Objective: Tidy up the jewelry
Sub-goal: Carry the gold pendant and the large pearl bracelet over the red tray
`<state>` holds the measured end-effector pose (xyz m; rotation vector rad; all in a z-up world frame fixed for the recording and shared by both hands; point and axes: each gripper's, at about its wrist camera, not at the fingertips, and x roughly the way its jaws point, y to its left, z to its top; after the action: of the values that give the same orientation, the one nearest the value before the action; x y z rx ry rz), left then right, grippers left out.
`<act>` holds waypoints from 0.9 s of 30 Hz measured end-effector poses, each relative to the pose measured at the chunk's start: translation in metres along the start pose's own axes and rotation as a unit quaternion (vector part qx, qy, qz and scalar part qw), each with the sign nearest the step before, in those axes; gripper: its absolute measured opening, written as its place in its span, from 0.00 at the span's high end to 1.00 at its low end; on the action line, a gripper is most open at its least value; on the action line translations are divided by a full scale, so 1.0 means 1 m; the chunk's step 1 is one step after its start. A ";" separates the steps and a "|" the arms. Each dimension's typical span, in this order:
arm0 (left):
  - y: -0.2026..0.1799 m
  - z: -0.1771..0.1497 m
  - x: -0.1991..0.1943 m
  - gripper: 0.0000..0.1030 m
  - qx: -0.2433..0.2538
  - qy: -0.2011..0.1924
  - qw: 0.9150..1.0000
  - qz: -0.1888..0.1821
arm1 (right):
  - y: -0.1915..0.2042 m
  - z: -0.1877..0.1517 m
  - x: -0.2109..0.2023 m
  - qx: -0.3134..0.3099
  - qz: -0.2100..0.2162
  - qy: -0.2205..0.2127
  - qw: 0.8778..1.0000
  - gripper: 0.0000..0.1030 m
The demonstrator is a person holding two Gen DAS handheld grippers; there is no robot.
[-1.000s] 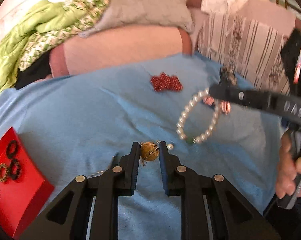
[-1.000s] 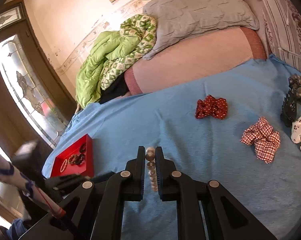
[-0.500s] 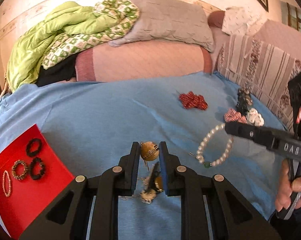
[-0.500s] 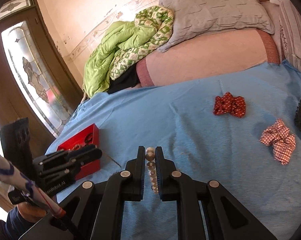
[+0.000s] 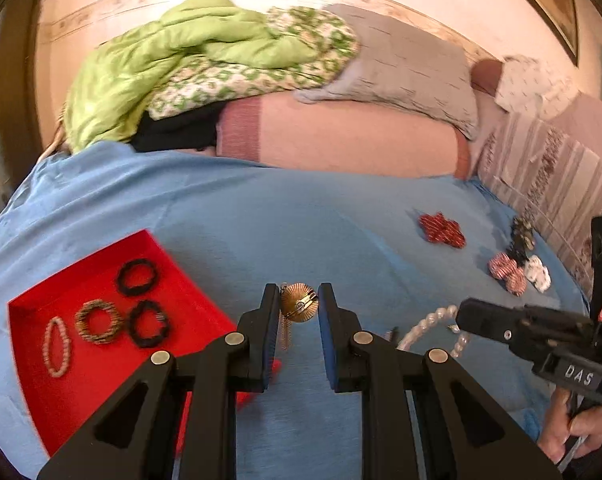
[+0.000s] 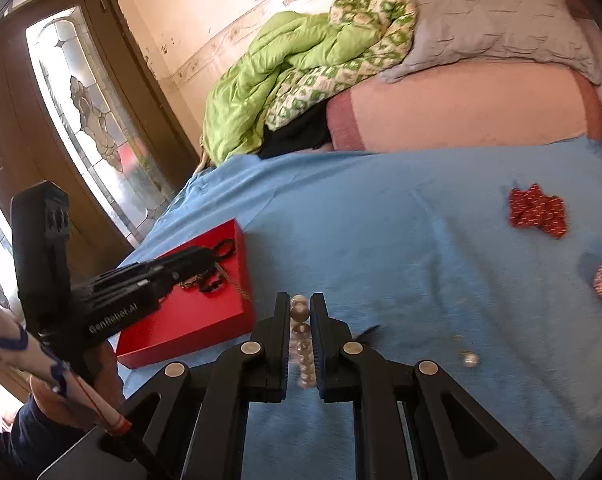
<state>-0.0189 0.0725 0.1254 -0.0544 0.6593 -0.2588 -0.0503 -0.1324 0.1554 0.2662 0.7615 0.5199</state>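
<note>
My left gripper (image 5: 299, 304) is shut on a gold fan-shaped earring (image 5: 299, 308) with a dangling chain, held above the right edge of the red tray (image 5: 33, 320). The tray holds two black hair ties (image 5: 137, 277), a brown beaded bracelet (image 5: 99, 321) and a pale bead bracelet (image 5: 57, 346). My right gripper (image 6: 300, 312) is shut on a pearl bracelet (image 6: 301, 336), which also shows hanging in the left wrist view (image 5: 425, 326), to the right of the tray. The left gripper (image 6: 205, 258) shows over the tray (image 6: 205, 316) in the right wrist view.
Everything lies on a blue bedsheet (image 5: 261, 232). A red scrunchie (image 5: 441, 230), a checked scrunchie (image 5: 507, 272), a white one (image 5: 537, 273) and a dark clip (image 5: 521, 234) lie at the right. A small loose bead (image 6: 470, 359) lies on the sheet. Pillows and a green quilt (image 5: 189, 56) lie at the back.
Both grippers have lifted their items off the sheet and moved left toward the red tray. The earring now hangs over the tray's right edge, and the pearl bracelet follows beside it.
</note>
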 end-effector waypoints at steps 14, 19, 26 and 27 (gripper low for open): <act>0.123 -0.008 -0.017 0.82 -0.100 0.019 0.992 0.074 | 0.099 0.019 0.066 -0.027 0.071 0.035 0.996 0.89; 0.157 -0.018 -0.006 0.82 -0.144 0.048 0.983 0.100 | 0.123 0.027 0.110 -0.015 0.090 0.063 0.994 0.89; 0.180 -0.024 0.007 0.82 -0.176 0.070 0.975 0.117 | 0.135 0.032 0.165 0.009 0.096 0.103 0.990 0.89; 0.181 -0.025 0.010 0.82 -0.178 0.075 0.974 0.117 | 0.135 0.031 0.170 0.009 0.092 0.107 0.990 0.89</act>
<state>0.0135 0.2458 0.0760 -0.3009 0.8499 0.0868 0.0274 0.0714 0.1335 0.3018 0.9558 0.7256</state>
